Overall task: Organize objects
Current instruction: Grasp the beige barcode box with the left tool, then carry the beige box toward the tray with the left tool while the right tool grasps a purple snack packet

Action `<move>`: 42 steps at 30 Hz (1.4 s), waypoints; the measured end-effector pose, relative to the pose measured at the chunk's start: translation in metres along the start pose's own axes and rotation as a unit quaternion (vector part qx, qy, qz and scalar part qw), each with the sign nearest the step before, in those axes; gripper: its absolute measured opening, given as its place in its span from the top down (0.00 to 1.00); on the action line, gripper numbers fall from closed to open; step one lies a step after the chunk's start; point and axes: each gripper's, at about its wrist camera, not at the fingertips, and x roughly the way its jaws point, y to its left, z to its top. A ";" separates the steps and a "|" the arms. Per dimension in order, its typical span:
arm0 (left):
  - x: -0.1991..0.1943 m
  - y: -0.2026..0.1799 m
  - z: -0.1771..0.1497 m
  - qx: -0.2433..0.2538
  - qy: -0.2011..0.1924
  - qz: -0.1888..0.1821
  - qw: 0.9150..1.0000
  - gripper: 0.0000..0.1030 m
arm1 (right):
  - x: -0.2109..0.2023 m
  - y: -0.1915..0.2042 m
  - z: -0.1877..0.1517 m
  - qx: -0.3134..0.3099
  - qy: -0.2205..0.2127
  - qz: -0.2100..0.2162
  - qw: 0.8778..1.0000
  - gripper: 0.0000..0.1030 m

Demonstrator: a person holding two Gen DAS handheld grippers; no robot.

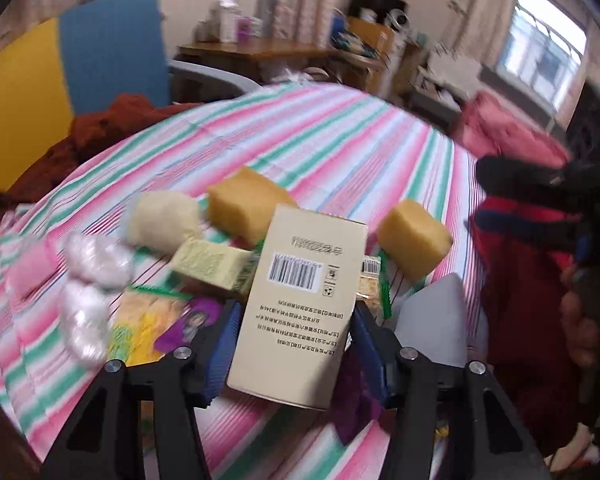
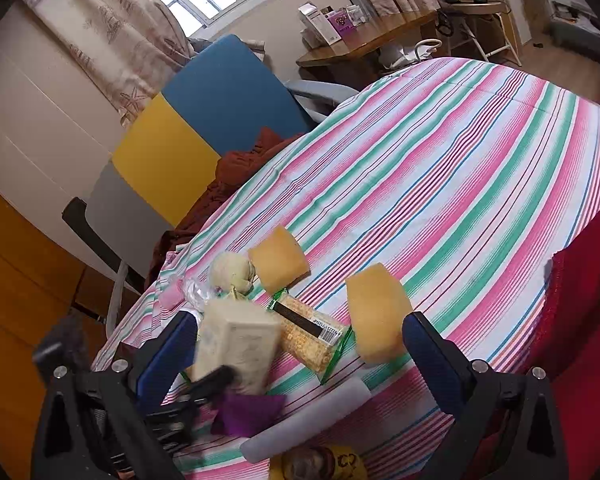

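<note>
From the left wrist camera, the left gripper (image 1: 294, 332) has its two blue-padded jaws pinching a tall beige carton (image 1: 300, 304), which is lifted above the striped bedspread (image 1: 340, 136) with its barcode and printed text facing the lens upside down. Behind the carton lie two orange-yellow sponge blocks, one (image 1: 246, 204) just past its top edge and the other (image 1: 414, 238) off to the right, well apart from the first. To the left are a pale cream block (image 1: 162, 220), a pale green block (image 1: 212, 264) and, further left, two clear wrapped bundles (image 1: 88, 292) beside a pink piece (image 1: 30, 268) (all blurred, so finer detail cannot be told). A flat yellow and purple packet (image 1: 160, 320) lies under the left finger, and a grey wedge (image 1: 432, 320) sits just right of the right finger. A person's red sleeve (image 1: 532, 280) fills the right edge. From the right wrist camera, the right gripper (image 2: 300, 356) has its jaws spread wide with nothing between them, hovering over the bedspread (image 2: 440, 184). The carton (image 2: 236, 348) shows at lower left, gripped by the black frame of the other tool. A snack bag (image 2: 312, 336) with green edges lies between the jaws on the cloth, a sponge block (image 2: 376, 316) just beside the right finger, another (image 2: 278, 260) further back, and a white roll (image 2: 304, 420) near the bottom.
</note>
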 end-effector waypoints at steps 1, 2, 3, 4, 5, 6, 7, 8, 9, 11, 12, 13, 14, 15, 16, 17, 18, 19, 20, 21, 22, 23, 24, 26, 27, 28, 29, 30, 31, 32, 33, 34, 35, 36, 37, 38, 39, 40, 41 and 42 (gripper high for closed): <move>-0.007 0.003 -0.003 -0.010 -0.008 0.000 1.000 0.47 | 0.000 0.001 0.000 -0.001 0.001 -0.001 1.000 0.00; -0.017 0.007 -0.010 -0.024 -0.017 0.001 1.000 0.47 | 0.001 0.000 0.000 -0.002 0.003 -0.002 1.000 0.00; -0.025 0.010 -0.015 -0.037 -0.022 0.002 0.999 0.47 | 0.002 0.001 0.000 -0.004 0.004 -0.005 1.000 0.00; -0.035 0.013 -0.021 -0.051 -0.030 0.005 0.998 0.48 | 0.002 0.002 0.000 -0.006 0.006 -0.008 1.000 0.00; -0.041 0.016 -0.026 -0.058 -0.036 0.005 0.998 0.50 | 0.003 0.003 0.000 -0.008 0.007 -0.009 1.000 0.00; -0.049 0.019 -0.031 -0.071 -0.042 0.004 0.997 0.51 | 0.004 0.003 0.000 -0.011 0.009 -0.012 1.000 0.00; -0.058 0.024 -0.039 -0.087 -0.049 0.006 0.995 0.51 | 0.004 0.004 0.000 -0.013 0.011 -0.014 1.000 0.00; -0.062 0.027 -0.043 -0.100 -0.054 0.007 0.994 0.51 | 0.004 0.005 -0.001 -0.016 0.011 -0.017 1.000 0.00; -0.067 0.030 -0.048 -0.110 -0.057 0.009 0.992 0.51 | 0.004 0.006 -0.001 -0.018 0.011 -0.019 1.000 0.00; -0.074 0.035 -0.060 -0.127 -0.055 0.017 0.990 0.51 | 0.004 0.008 -0.002 -0.025 0.011 -0.022 0.999 0.00; -0.078 0.034 -0.070 -0.131 -0.048 0.021 0.990 0.51 | 0.004 0.010 -0.002 -0.029 0.012 -0.024 0.999 0.00; -0.080 0.033 -0.077 -0.128 -0.042 0.025 0.991 0.51 | 0.005 0.012 -0.003 -0.035 0.015 -0.025 0.999 0.00; -0.079 0.031 -0.084 -0.119 -0.033 0.023 0.992 0.51 | 0.006 0.015 -0.003 -0.044 0.019 -0.026 0.998 0.00; -0.077 0.028 -0.088 -0.114 -0.026 0.020 0.993 0.51 | 0.007 0.019 -0.004 -0.057 0.025 -0.028 0.998 0.00; -0.075 0.022 -0.095 -0.103 -0.015 0.017 0.994 0.51 | 0.011 0.029 -0.006 -0.086 0.040 -0.032 0.995 0.00; -0.073 0.015 -0.102 -0.094 -0.008 0.018 0.995 0.51 | 0.015 0.037 -0.010 -0.112 0.054 -0.032 0.992 0.00; -0.072 0.012 -0.105 -0.086 -0.003 0.020 0.996 0.51 | 0.020 0.047 -0.015 -0.144 0.076 -0.030 0.986 0.00; -0.068 0.007 -0.110 -0.076 0.003 0.022 0.997 0.50 | 0.025 0.057 -0.020 -0.175 0.102 -0.027 0.979 0.00; -0.065 0.001 -0.112 -0.067 0.004 0.023 0.997 0.50 | 0.029 0.067 -0.025 -0.203 0.122 -0.026 0.971 0.00; -0.063 -0.001 -0.113 -0.063 0.005 0.023 0.998 0.50 | 0.033 0.079 -0.030 -0.241 0.143 -0.028 0.959 0.00; -0.064 -0.003 -0.114 -0.058 0.007 0.023 0.998 0.48 | 0.038 0.092 -0.037 -0.283 0.161 -0.033 0.945 0.00; -0.060 -0.005 -0.116 -0.050 0.012 0.024 0.998 0.48 | 0.041 0.100 -0.043 -0.313 0.173 -0.037 0.933 0.00; -0.057 -0.006 -0.117 -0.046 0.017 0.029 0.998 0.48 | 0.046 0.111 -0.050 -0.353 0.191 -0.043 0.915 0.00; -0.052 -0.005 -0.119 -0.050 0.022 0.028 0.998 0.48 | 0.055 0.121 -0.059 -0.402 0.218 -0.053 0.887 0.00; -0.051 -0.003 -0.121 -0.054 0.022 0.025 0.998 0.48 | 0.060 0.122 -0.060 -0.420 0.232 -0.058 0.875 0.01; -0.050 -0.001 -0.122 -0.056 0.023 0.022 0.998 0.48 | 0.067 0.126 -0.065 -0.444 0.249 -0.067 0.858 0.01; -0.050 0.000 -0.123 -0.056 0.021 0.022 0.998 0.49 | 0.075 0.128 -0.070 -0.465 0.262 -0.077 0.842 0.02; -0.051 0.000 -0.124 -0.057 0.019 0.021 0.998 0.49 | 0.080 0.126 -0.070 -0.475 0.275 -0.079 0.832 0.03; -0.052 0.001 -0.125 -0.061 0.019 0.013 0.998 0.50 | 0.090 0.126 -0.076 -0.491 0.293 -0.085 0.816 0.04; -0.054 0.002 -0.125 -0.064 0.016 0.008 0.998 0.50 | 0.096 0.127 -0.079 -0.501 0.299 -0.092 0.807 0.06; -0.059 0.002 -0.126 -0.067 0.009 0.006 0.998 0.50 | 0.103 0.127 -0.084 -0.510 0.308 -0.098 0.797 0.09; -0.063 0.002 -0.126 -0.069 0.004 0.008 0.998 0.50 | 0.108 0.126 -0.088 -0.515 0.317 -0.099 0.790 0.12; -0.068 0.001 -0.126 -0.069 -0.004 0.008 0.998 0.50 | 0.114 0.125 -0.093 -0.521 0.328 -0.102 0.782 0.18; -0.072 0.001 -0.125 -0.070 -0.009 0.008 0.997 0.50 | 0.119 0.124 -0.098 -0.528 0.333 -0.107 0.774 0.30; -0.076 0.001 -0.125 -0.072 -0.014 0.008 0.997 0.50 | 0.123 0.122 -0.101 -0.534 0.334 -0.114 0.768 0.39; -0.080 0.001 -0.126 -0.073 -0.018 0.007 0.997 0.50 | 0.125 0.119 -0.104 -0.538 0.334 -0.119 0.765 0.44; -0.084 0.001 -0.126 -0.075 -0.022 0.009 0.997 0.50 | 0.126 0.118 -0.104 -0.536 0.335 -0.113 0.766 0.47; -0.087 0.001 -0.126 -0.077 -0.025 0.008 0.997 0.50 | 0.124 0.117 -0.103 -0.533 0.329 -0.109 0.772 0.47; -0.092 0.001 -0.126 -0.080 -0.031 0.006 0.996 0.50 | 0.120 0.116 -0.098 -0.524 0.322 -0.103 0.782 0.47; -0.095 0.001 -0.126 -0.082 -0.037 0.007 0.996 0.50 | 0.117 0.116 -0.094 -0.515 0.315 -0.099 0.791 0.52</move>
